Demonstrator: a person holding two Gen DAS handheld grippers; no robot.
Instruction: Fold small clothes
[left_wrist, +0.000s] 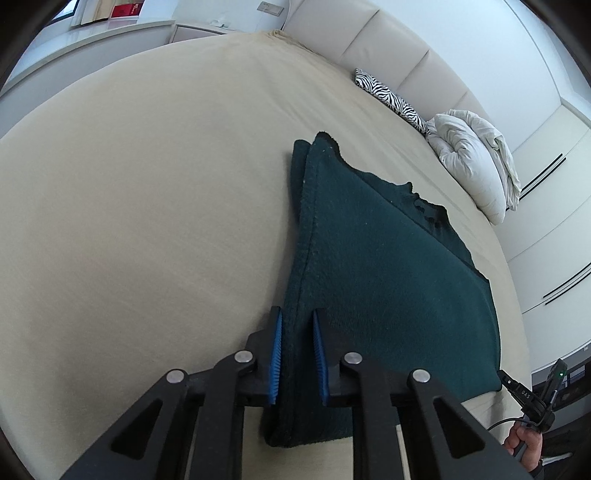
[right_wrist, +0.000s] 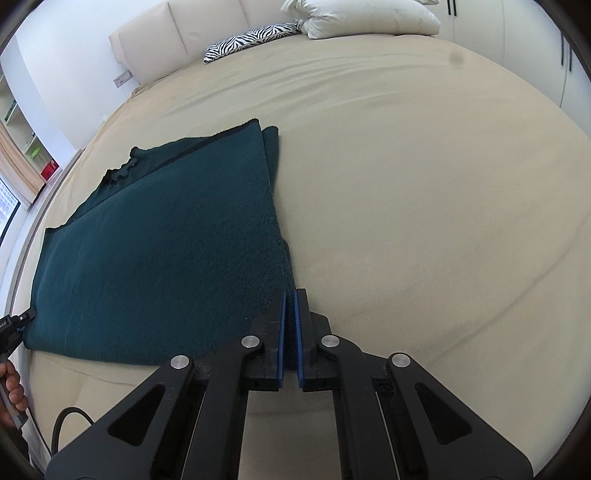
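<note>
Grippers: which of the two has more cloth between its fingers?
The left gripper: a thick folded edge of the green sweater fills its gap. The right gripper is pinched nearly shut on a thin corner.

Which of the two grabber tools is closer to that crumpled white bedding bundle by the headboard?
Right, probably. The right gripper has the crumpled white bedding bundle ahead across the beige bed; the left gripper sits further left, bundle off to its right.

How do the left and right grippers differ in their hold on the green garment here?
The left gripper stands wider, its pads astride a thick folded edge of the green garment; the right gripper is nearly closed on a thin corner. Left holds the garment's left edge, right its right edge. Both grip the near hem over the bed.
</note>
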